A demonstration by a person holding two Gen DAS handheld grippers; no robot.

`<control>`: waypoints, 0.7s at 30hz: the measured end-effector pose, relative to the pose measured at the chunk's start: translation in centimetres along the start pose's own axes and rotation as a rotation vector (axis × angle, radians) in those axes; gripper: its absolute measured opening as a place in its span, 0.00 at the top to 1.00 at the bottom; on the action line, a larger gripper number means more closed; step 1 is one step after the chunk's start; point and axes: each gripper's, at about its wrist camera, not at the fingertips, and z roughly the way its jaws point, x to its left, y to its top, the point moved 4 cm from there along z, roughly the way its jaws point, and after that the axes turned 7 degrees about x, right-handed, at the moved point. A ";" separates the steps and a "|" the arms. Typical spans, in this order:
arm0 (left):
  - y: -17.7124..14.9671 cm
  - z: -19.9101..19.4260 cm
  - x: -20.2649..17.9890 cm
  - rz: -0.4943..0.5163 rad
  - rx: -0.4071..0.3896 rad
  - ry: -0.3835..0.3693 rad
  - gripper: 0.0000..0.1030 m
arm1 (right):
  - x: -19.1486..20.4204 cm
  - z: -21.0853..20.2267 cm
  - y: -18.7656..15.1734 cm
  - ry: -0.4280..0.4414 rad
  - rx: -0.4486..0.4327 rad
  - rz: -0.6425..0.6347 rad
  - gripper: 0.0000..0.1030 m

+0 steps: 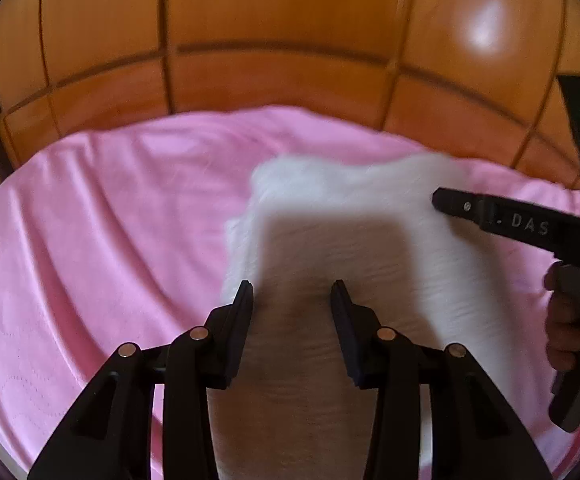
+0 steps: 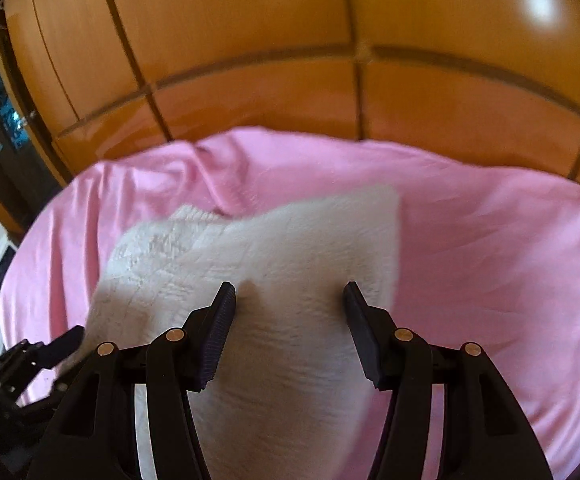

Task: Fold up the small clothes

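We see a white cloth [image 1: 341,232] lying on a pink sheet [image 1: 90,240], with an orange wooden panelled wall [image 1: 274,32] behind the bed. The cloth is fuzzy, blurred at its edges, and looks doubled over, with a rougher layer showing at its left side in the right wrist view [image 2: 158,240].

Our left gripper [image 1: 292,292] hangs over the near part of the cloth with its 2 fingers spread wide; nothing sits between them but the cloth's surface below. We cannot tell whether the tips touch it.

Our right gripper [image 2: 289,294] is likewise spread apart above the cloth [image 2: 290,248], near its right edge, holding nothing. In the left wrist view it reaches in from the right [image 1: 449,204], its tip over the cloth's far right part, with a hand [image 1: 565,320] on its handle. The pink sheet [image 2: 489,260] is creased, most on the left.
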 end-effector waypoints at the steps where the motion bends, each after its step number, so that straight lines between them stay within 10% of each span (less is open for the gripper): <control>1: -0.2 0.5 0.4 -0.007 0.009 0.000 0.61 | 0.8 1.1 -0.2 0.006 0.022 -0.001 0.46; 9: -1.6 1.4 3.1 -0.110 0.001 -0.025 0.46 | 3.2 2.9 -1.0 -0.070 -0.001 -0.078 0.41; 11: -1.6 1.6 3.5 -0.116 0.000 -0.009 0.29 | 2.2 1.6 -0.8 -0.009 -0.014 -0.052 0.34; 21: -1.1 3.7 5.6 -0.148 0.058 -0.267 0.31 | -7.4 -0.6 -6.1 0.351 0.059 0.245 0.20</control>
